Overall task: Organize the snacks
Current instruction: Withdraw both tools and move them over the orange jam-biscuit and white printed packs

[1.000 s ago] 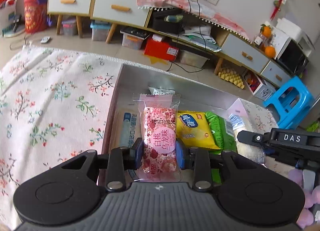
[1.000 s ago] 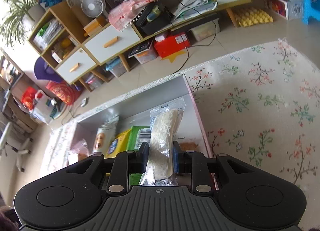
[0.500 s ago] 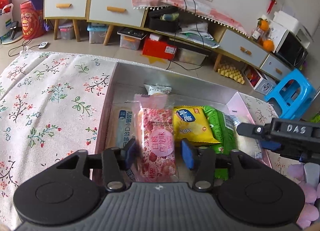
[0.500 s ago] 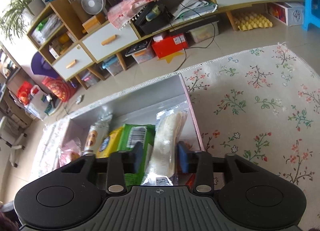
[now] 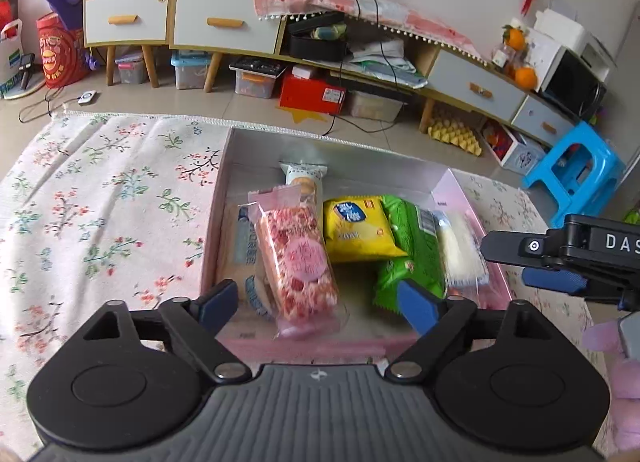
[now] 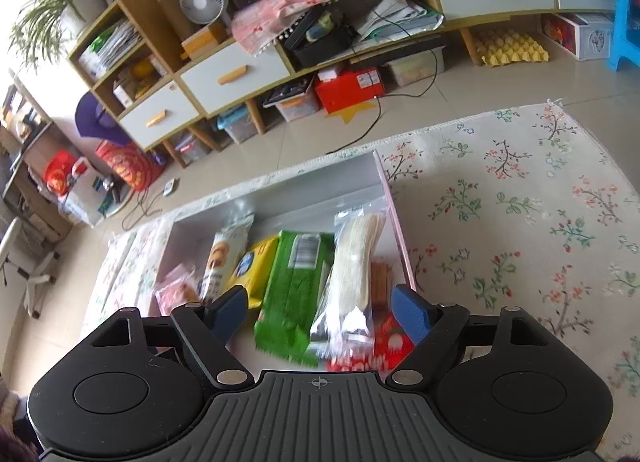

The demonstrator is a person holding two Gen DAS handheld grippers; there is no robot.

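My left gripper [image 5: 316, 302] and right gripper [image 6: 320, 312] have just been opening; both stand spread, pads clear of the pink packet [image 5: 298, 262] and white packet [image 6: 354, 262], which appear to rest in the box [image 5: 472, 197]. Risk: withdrawing fingers snag loose wrappers, dragging packets out.

Each gripper [image 5: 316, 304] is matte black plastic: a ribbed grey-black centre plate with a small crosshair mark, two round discs at the sides, angular linkage arms with silver screws, and blue pads [image 5: 414, 306] on the fingers. The right gripper [image 6: 320, 312] looks the same (white "DAS" lettering shows on its side).
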